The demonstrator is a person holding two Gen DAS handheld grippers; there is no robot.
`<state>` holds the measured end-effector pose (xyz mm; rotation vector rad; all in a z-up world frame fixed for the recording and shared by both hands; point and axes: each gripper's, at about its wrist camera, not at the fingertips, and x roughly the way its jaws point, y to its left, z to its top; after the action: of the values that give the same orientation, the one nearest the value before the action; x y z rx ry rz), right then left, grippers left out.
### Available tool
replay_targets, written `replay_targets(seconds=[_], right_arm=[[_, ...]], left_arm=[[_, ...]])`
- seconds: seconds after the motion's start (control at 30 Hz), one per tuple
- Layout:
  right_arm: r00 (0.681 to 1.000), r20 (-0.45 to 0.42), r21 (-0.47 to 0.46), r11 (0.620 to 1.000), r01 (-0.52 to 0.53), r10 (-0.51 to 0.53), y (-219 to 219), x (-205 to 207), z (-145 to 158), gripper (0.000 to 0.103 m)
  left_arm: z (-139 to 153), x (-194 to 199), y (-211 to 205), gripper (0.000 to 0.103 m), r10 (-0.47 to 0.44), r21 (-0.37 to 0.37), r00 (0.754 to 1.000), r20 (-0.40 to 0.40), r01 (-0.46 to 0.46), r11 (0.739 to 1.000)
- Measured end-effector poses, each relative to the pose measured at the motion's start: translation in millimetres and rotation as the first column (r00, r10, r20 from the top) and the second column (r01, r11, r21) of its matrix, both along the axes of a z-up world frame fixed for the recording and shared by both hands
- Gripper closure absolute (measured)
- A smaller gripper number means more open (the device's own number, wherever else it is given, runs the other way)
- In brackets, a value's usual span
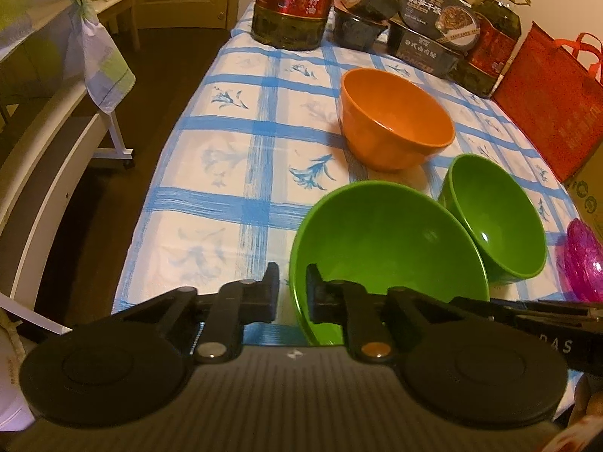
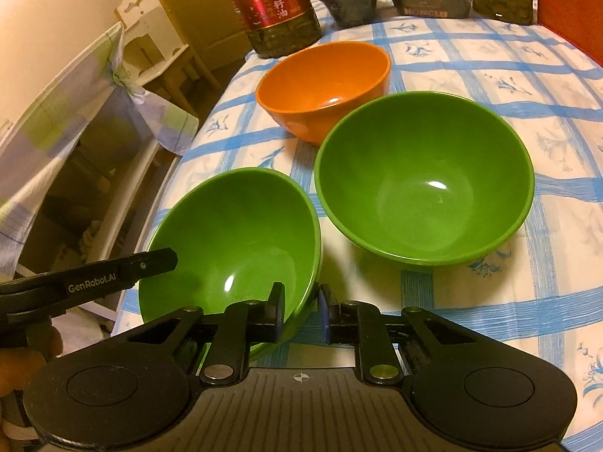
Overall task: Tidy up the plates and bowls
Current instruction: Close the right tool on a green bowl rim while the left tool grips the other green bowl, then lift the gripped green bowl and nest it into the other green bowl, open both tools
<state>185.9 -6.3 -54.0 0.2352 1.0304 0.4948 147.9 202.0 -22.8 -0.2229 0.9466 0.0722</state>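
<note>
Three bowls are on the blue-checked tablecloth (image 1: 226,173). My left gripper (image 1: 292,293) is shut on the near-left rim of a tilted green bowl (image 1: 384,241). In the right wrist view, my right gripper (image 2: 300,314) is shut on the right rim of that same green bowl (image 2: 233,241), whose left side is held by the left gripper's finger (image 2: 150,261). A second green bowl (image 2: 424,184) stands upright just to its right; it also shows in the left wrist view (image 1: 497,218). An orange bowl (image 1: 395,116) (image 2: 324,83) stands behind them.
A large oil bottle (image 1: 297,0) (image 2: 275,7), food boxes (image 1: 426,34) and a red bag (image 1: 546,94) line the table's back and right. A pink glass dish (image 1: 586,260) sits at the right. The table's left edge drops to a white bench (image 1: 45,196).
</note>
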Motion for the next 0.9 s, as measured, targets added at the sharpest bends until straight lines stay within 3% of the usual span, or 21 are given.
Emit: replay_targets(seconds=[0.47,0.9], right_arm=[[1.0,-0.002,0.008,1.0,-0.019,0.019,-1,-7,4,0.086],[0.999,0.043,0.026,0.999,-0.026,0.025,-10,-25,33,0.086]], left_arm=[[10,-16,-7,0.096,0.007,0.018,1.0,0.009,-0.008,1.0],[42,-36,-15,0.096,0.006,0.027,0.999,0.05,-0.007,1.0]])
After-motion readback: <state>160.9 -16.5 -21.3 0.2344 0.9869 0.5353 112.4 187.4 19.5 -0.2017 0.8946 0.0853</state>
